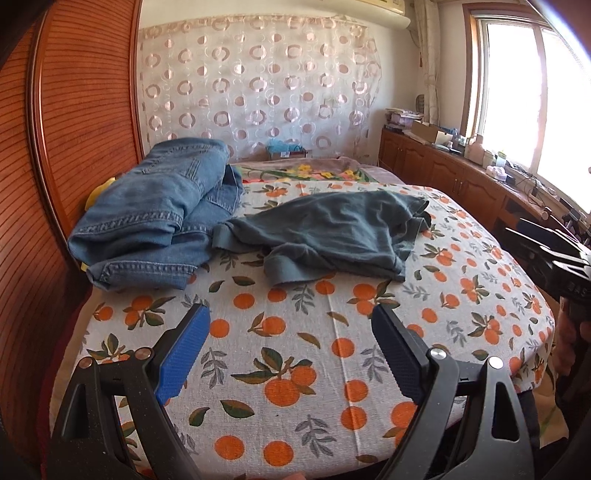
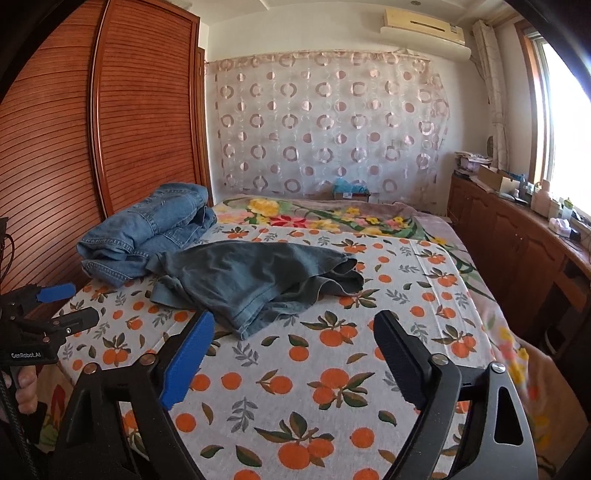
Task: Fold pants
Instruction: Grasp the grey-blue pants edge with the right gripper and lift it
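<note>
Surface: bed covered by a grey sheet printed with oranges and green leaves (image 1: 295, 332), filling the lower half of both views; a flowered blanket (image 2: 314, 216) lies beyond it at 12 o'clock.
Room: slatted reddish-brown wooden wardrobe (image 1: 74, 129) at 9 o'clock, sheer curtain with pink ring pattern (image 1: 258, 92) on the far wall, cluttered low wooden cabinet (image 1: 461, 177) under a bright window (image 1: 524, 92) at 3 o'clock, cream air conditioner (image 2: 424, 27) high on the wall.
Pants: crumpled dark teal-grey soft-fabric pants (image 1: 332, 232) lie unfolded mid-bed, at 12 o'clock from both tools; long axis runs from 9 to 3 o'clock, ribbed cuffs toward 8 o'clock, bunched end toward 3 o'clock.
Other clothing: folded light blue denim jeans (image 1: 155, 210) piled at 10 o'clock, touching the pants' cuff end.
Left gripper (image 1: 291, 343): black tongs with blue pads, spread wide, holding nothing, above the sheet, short of the pants.
Right gripper (image 2: 295, 350): same build, spread wide, holding nothing, just short of the pants' near edge.
</note>
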`<state>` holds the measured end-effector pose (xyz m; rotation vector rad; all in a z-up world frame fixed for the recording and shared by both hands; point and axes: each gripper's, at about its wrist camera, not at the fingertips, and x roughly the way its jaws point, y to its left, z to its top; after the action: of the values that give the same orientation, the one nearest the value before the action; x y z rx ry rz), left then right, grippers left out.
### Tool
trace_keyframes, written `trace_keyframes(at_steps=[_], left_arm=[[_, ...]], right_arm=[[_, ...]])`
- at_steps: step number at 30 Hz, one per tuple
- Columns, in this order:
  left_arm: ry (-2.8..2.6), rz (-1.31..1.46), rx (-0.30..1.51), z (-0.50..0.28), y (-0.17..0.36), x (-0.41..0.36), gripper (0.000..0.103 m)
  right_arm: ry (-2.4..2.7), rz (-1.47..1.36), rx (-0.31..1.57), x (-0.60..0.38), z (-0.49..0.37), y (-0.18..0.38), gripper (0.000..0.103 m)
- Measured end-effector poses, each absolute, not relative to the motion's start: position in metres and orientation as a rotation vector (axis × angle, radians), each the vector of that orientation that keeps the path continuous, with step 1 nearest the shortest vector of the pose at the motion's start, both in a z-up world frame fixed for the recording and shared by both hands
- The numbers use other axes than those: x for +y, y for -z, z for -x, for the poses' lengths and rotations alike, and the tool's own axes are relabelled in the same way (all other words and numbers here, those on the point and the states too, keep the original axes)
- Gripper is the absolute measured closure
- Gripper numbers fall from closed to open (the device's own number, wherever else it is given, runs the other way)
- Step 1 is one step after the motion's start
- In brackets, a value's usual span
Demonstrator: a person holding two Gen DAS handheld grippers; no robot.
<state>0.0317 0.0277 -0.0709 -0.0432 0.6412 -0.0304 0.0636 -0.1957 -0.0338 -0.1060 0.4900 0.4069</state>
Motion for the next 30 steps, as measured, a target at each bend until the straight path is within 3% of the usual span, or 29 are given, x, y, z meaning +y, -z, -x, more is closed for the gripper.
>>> trace_keyframes(at_steps=[5,8,18,21,23,25,30], left_arm=[[0.025,0.053,0.666,-0.039,0.082,0.038,0.013],[0.018,0.054,0.68,-0.041,0.086,0.043,0.013],[-0.001,0.07,0.705,-0.044,0.093,0.059,0.013],[0.0,0.07,0.71,-0.043,0.095,0.06,0.013],[0.002,0.069,0.714,-0.043,0.096,0.059,0.013],[0.002,0.068,0.716,-0.042,0.097,0.059,0.013],[0.005,0.068,0.72,-0.042,0.098,0.059,0.013]], right_arm=[[-0.497,0.106,0.571,-0.184,-0.091,0.043,0.058],[-0.538,0.121,0.643,-0.17,-0.109,0.052,0.063],[-0.618,0.164,0.762,-0.145,-0.147,0.049,0.064],[-0.622,0.198,0.812,-0.142,-0.162,0.051,0.071],[-0.619,0.228,0.825,-0.143,-0.165,0.05,0.088],[-0.627,0.231,0.82,-0.15,-0.165,0.044,0.099],[-0.672,0.176,0.716,-0.174,-0.152,0.001,0.101]])
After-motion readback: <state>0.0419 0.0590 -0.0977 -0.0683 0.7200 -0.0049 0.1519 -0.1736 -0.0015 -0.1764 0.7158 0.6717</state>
